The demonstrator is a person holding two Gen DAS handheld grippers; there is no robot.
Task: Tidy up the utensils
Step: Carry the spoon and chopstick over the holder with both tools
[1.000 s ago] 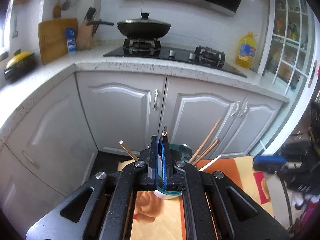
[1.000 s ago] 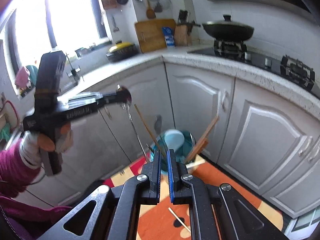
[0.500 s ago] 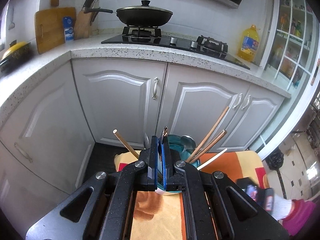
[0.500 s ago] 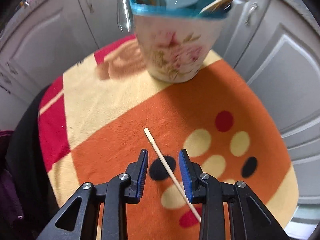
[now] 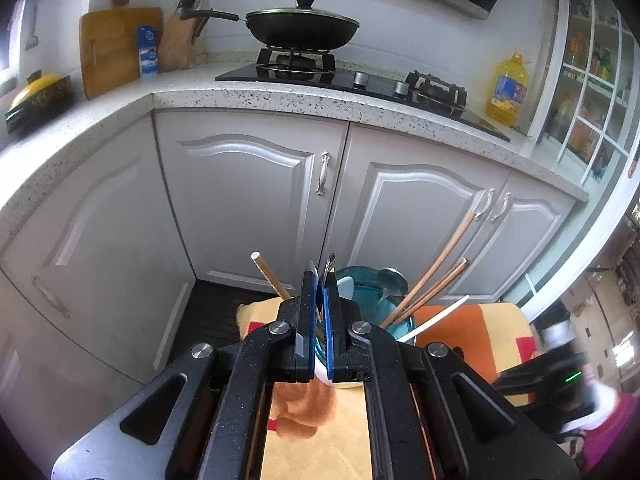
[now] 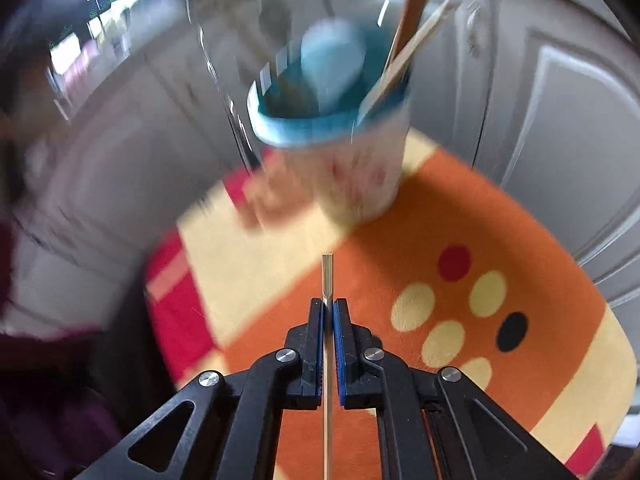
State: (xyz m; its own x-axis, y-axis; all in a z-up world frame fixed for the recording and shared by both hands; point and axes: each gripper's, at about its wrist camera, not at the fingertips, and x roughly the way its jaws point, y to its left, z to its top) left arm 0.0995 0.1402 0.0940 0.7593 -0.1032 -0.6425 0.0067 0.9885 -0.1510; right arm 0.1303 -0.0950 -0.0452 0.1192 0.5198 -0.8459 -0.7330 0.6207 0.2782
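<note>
A white flowered cup with a teal rim (image 6: 340,160) stands on an orange, cream and red patterned mat (image 6: 460,220); it holds chopsticks, a pale blue spoon and a metal spoon. It also shows in the left wrist view (image 5: 372,292), behind the fingers. My right gripper (image 6: 328,304) is shut on a pale chopstick (image 6: 327,276), held above the mat short of the cup. My left gripper (image 5: 319,280) is shut on a thin metal utensil handle (image 5: 329,265) that stands at the cup's near rim.
White kitchen cabinets (image 5: 248,192) stand close behind the mat. Above them is a speckled counter (image 5: 280,96) with a hob, a black lidded pan (image 5: 302,26), a cutting board and a yellow oil bottle (image 5: 508,90). The right hand's device (image 5: 552,380) is at the lower right.
My right gripper has shut on the chopstick that lay on the mat and lifted it, swinging up toward the cup. My left gripper has stayed shut at the cup's rim.
</note>
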